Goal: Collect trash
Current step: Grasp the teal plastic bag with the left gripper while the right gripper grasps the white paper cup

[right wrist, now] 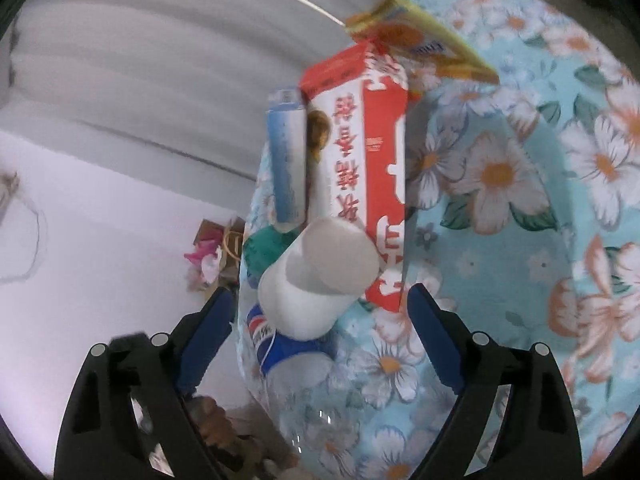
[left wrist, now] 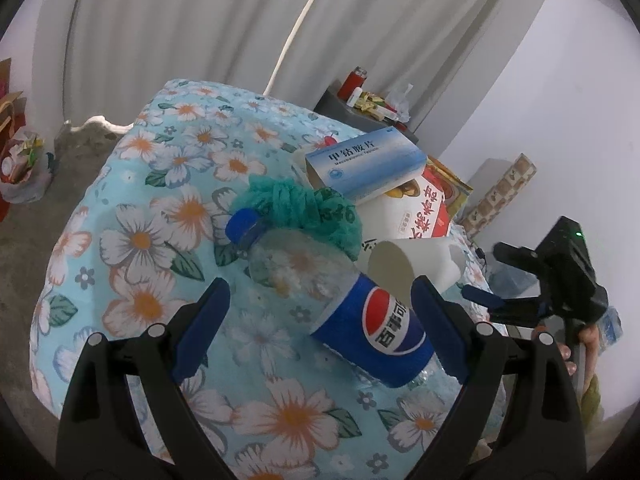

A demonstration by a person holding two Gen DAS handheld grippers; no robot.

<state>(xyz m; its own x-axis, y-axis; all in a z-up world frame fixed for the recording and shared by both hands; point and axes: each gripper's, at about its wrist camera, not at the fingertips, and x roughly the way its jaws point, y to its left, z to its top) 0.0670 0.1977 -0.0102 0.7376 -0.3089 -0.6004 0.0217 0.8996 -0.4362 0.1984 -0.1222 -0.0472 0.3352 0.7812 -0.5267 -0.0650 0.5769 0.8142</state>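
Our left tongs [left wrist: 320, 312] stand spread around the clear Pepsi-labelled plastic bottle [left wrist: 320, 292] at frame centre; our right tongs [right wrist: 320, 320] gape, unclamped, around a white paper cup [right wrist: 316, 276].

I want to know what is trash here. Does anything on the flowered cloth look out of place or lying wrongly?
Yes. A Pepsi bottle lies on its side, apparently empty. A white paper cup is tipped over beside it, its mouth facing sideways. A blue medicine box rests tilted on a red and white carton, with a crumpled green wad next to them.
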